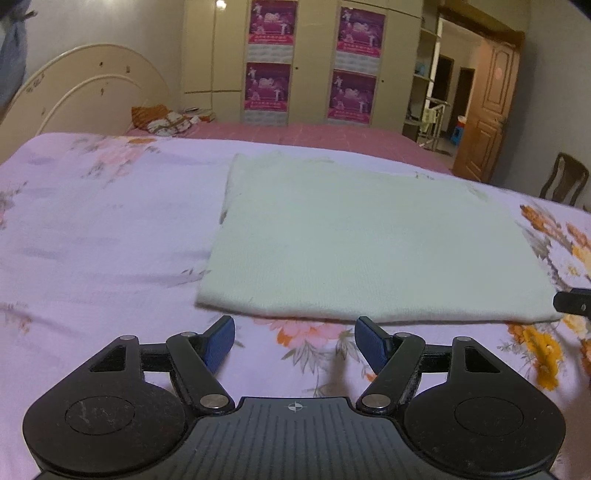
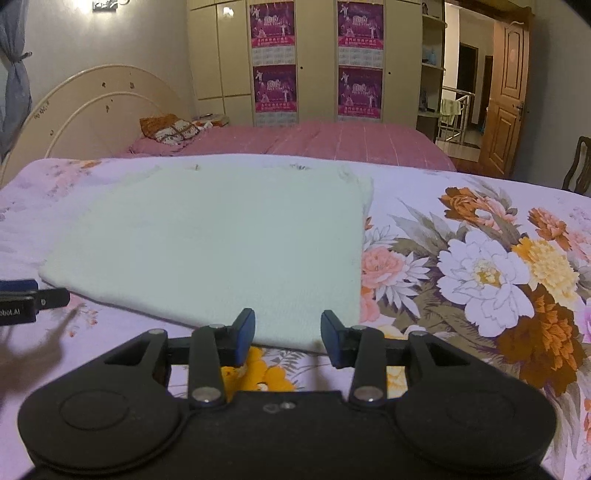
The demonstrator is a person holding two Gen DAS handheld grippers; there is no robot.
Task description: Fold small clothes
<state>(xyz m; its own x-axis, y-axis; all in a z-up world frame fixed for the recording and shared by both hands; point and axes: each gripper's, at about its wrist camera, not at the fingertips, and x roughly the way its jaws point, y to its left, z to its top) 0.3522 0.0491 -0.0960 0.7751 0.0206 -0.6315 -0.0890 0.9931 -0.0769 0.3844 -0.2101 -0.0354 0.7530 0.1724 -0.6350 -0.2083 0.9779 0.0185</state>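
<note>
Item: pale green knit garment (image 1: 369, 251), folded flat; probably soft, light, limp. Left gripper (image 1: 295, 345) spread, empty; right gripper (image 2: 288, 334) part-spread, empty. Pinch near hem, just ahead of fingertips.

One folded pale garment (image 1: 369, 243), two tools, four purple posters (image 2: 272, 25), one wooden door (image 2: 511, 92).

Dim warm indoor light, soft focus, fisheye-bent edges, faint shadows.

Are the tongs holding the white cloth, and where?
No, nothing is held. The left tongs are open above the flowery sheet, short of the folded pale cloth. The right tongs are open over its near edge, pads not pressing it.
</note>
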